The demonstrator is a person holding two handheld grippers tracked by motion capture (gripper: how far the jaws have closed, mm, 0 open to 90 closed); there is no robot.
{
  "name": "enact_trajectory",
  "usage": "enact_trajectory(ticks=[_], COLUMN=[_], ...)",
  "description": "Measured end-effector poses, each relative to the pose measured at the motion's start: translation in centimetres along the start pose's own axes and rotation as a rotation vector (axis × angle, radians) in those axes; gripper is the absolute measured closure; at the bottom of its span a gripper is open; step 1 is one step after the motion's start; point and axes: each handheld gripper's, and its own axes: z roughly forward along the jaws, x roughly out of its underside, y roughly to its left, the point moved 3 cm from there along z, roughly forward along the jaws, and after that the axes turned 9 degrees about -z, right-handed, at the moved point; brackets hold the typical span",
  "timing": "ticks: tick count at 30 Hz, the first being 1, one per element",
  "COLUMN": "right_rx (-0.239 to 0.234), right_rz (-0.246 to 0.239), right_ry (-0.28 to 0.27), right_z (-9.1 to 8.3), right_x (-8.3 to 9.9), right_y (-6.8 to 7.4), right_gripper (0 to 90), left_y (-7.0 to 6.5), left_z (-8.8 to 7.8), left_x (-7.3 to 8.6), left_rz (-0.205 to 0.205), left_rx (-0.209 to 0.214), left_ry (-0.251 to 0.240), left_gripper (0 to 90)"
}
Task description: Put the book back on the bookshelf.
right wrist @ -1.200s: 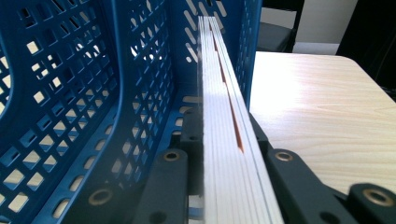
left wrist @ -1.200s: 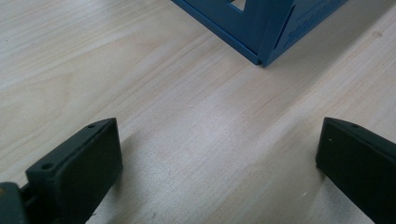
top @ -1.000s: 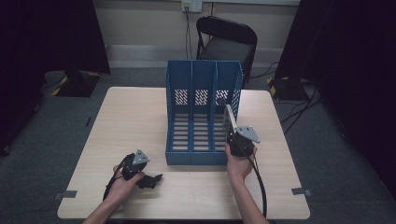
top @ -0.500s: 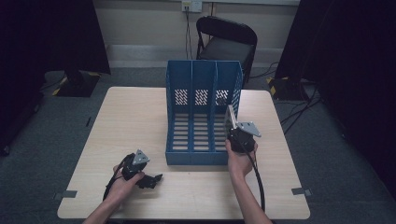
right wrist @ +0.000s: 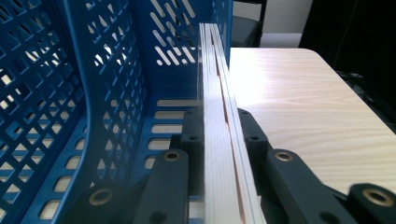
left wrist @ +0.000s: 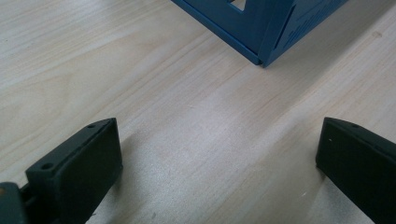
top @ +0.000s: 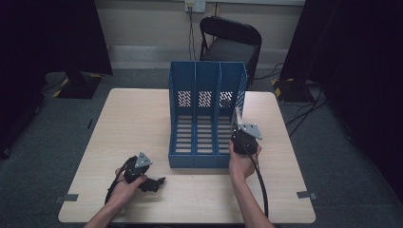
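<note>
My right tongs (right wrist: 219, 140) are clamped on a thin pale book or booklet (right wrist: 215, 112), held on edge so its spine and page edges run straight away from me. It sits just at the right-hand wall of the blue three-slot file holder (top: 206, 118), which lies on its back on the counter (top: 138, 128) with its open side up. From above, the right tongs (top: 239, 124) hover over the near right corner of the holder, and I judge the job in hand is to drop the booklet into the rightmost slot.

To do it well, I want the booklet parallel to the slot's dividers before I lower it. In the right gripper view its far end looks close to the perforated wall, so I'd ease it a touch left, toward the middle of the slot, so the edge doesn't catch on the rim. Then I'd bring it down slowly, keeping it upright, and only let go once its lower edge rests on the slatted bottom.

My left tongs (left wrist: 215, 158) are open and empty, resting low over bare counter near the holder's near left corner (left wrist: 261, 60). They're close enough to steady the holder if it slides.
</note>
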Motion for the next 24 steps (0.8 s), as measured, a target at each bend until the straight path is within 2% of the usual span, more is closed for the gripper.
enact_trajectory(ticks=[3, 9, 16, 24], right_rx=[0.013, -0.001, -0.004, -0.018], right_rz=[-0.005, -0.021, -0.071, -0.042], right_ry=[-0.003, 0.007, 0.017, 0.029], right_z=[-0.02, -0.03, -0.04, -0.06], right_x=[0.03, -0.02, -0.11, -0.18], right_y=[0.17, 0.00, 0.05, -0.10], right_gripper=[76.6, 76.1, 75.7, 75.5], left_y=[0.00, 0.00, 0.00, 0.00], left_z=[0.00, 0.00, 0.00, 0.00], left_x=[0.00, 0.00, 0.00, 0.00], left_rz=[-0.001, -0.001, 0.000, 0.000], left_rx=[0.000, 0.000, 0.000, 0.000], left_ry=[0.000, 0.000, 0.000, 0.000], left_gripper=[0.0, 0.0, 0.0, 0.0])
